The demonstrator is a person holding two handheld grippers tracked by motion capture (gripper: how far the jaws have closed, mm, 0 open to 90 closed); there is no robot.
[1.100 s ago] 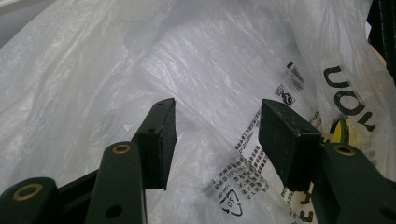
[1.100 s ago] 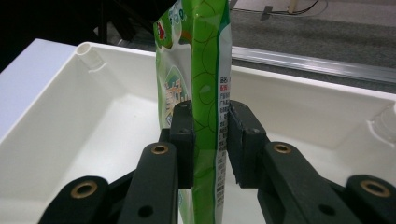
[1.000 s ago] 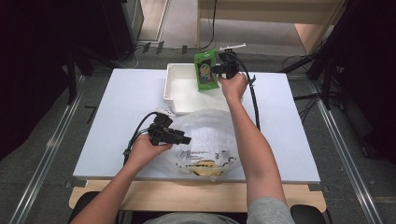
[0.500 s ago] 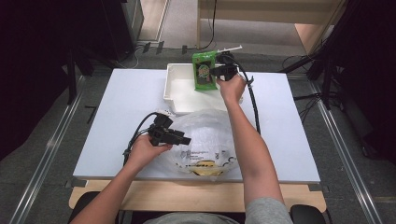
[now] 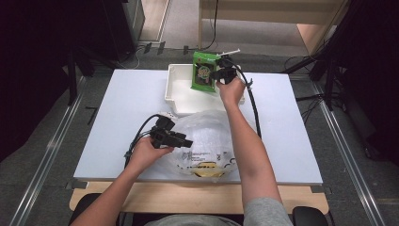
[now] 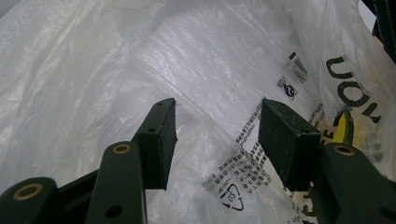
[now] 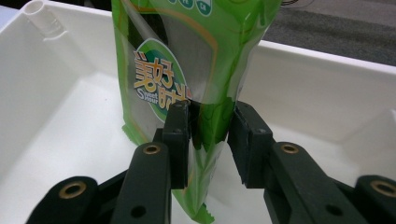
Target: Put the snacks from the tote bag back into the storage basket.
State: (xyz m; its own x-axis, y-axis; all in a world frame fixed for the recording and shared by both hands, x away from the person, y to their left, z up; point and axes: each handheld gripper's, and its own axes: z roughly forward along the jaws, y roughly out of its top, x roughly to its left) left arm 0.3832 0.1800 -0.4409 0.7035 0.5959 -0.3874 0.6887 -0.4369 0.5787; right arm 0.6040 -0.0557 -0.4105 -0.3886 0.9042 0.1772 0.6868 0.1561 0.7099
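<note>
The green snack pouch (image 7: 187,60) looks light and soft, a crinkly film that gives under pressure and can slip, so a sealed edge or the stiffer side fold is the best place to pinch it. It stands upright in the white tray (image 5: 181,87) at the far side of the bench (image 5: 122,113), its side fold between the jaws of the right gripper (image 7: 210,140), which have just been opening; the pads look eased off the film. The left gripper (image 6: 215,140) is at the near left, jaws wide apart, above the clear plastic bag (image 6: 140,60), gripping nothing
</note>
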